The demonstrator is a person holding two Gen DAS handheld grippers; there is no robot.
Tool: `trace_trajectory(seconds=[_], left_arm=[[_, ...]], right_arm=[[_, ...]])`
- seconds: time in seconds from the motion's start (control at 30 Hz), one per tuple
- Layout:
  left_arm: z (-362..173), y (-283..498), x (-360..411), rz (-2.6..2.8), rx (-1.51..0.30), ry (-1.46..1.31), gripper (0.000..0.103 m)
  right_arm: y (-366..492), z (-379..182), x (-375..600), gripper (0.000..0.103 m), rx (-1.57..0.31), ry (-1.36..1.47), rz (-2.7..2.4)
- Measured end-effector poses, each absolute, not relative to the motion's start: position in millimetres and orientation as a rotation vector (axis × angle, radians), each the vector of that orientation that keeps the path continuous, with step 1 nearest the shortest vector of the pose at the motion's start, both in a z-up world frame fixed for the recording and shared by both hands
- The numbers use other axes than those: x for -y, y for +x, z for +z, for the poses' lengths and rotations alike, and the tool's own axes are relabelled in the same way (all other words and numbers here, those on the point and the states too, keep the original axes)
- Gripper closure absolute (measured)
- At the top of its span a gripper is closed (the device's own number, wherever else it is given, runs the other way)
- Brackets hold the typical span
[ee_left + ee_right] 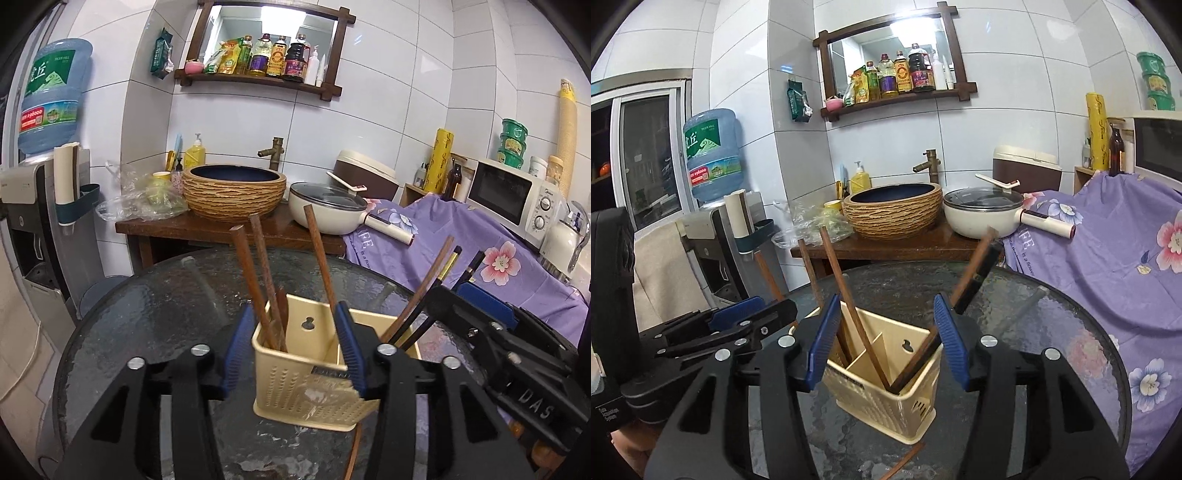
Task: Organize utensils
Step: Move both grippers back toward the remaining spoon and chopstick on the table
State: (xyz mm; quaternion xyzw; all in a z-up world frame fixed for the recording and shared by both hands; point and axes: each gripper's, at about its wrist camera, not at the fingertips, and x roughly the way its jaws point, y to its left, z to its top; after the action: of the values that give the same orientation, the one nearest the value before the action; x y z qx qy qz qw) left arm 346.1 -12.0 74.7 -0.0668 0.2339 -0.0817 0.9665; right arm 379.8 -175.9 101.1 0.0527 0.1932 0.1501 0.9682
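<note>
A cream two-compartment utensil holder (295, 391) (882, 402) stands on the round glass table (166, 302). Brown wooden chopsticks (258, 280) lean in its left compartment. Brown and black chopsticks (428, 284) (975, 273) lean in the right one. One loose brown chopstick (354, 454) (903, 463) lies on the glass in front of the holder. My left gripper (294, 307) is open just short of the holder, framing its left compartment without pressing on it. My right gripper (887, 297) is open too, with the holder between its blue pads (951, 343) and nothing gripped. Each gripper shows in the other's view at the side.
Behind the table a wooden stand (207, 229) carries a woven-look basin (234, 192) and a lidded white pan (325, 206). A purple flowered cloth (461, 258) covers the counter at right, with a microwave (513, 199). A water dispenser (40, 206) stands at left.
</note>
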Motion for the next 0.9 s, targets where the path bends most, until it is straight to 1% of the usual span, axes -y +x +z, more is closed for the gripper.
trace_trajectory(seconds=[0.03, 0.1, 0.2, 0.3, 0.53, 0.67, 0.83, 0.9], left_arm=[[73, 342, 10, -0.161, -0.473, -0.132, 0.048], [69, 333, 6, -0.154, -0.471, -0.128, 0.040], [59, 319, 0, -0.157, -0.493, -0.103, 0.035], [45, 307, -1, -0.178, -0.537, -0.062, 0.033], [-2, 279, 2, -0.255, -0.667, 0.058, 0.032], [-26, 265, 0, -0.292, -0.731, 0.075, 0.033], [-48, 254, 7, -0.337, -0.781, 0.097, 0.034], [-56, 253, 13, -0.361, -0.805, 0.098, 0.036]], right_arm=[[377, 100, 177, 0.050, -0.393, 0.107, 0.298], [367, 95, 181, 0.050, -0.402, 0.112, 0.290], [354, 85, 183, 0.050, -0.431, 0.098, 0.265], [344, 72, 185, 0.050, -0.469, 0.089, 0.261], [331, 16, 185, 0.050, -0.638, 0.096, 0.252], [326, -12, 191, 0.050, -0.713, 0.139, 0.248], [320, -31, 192, 0.050, -0.765, 0.152, 0.247], [318, -34, 191, 0.050, -0.773, 0.156, 0.248]])
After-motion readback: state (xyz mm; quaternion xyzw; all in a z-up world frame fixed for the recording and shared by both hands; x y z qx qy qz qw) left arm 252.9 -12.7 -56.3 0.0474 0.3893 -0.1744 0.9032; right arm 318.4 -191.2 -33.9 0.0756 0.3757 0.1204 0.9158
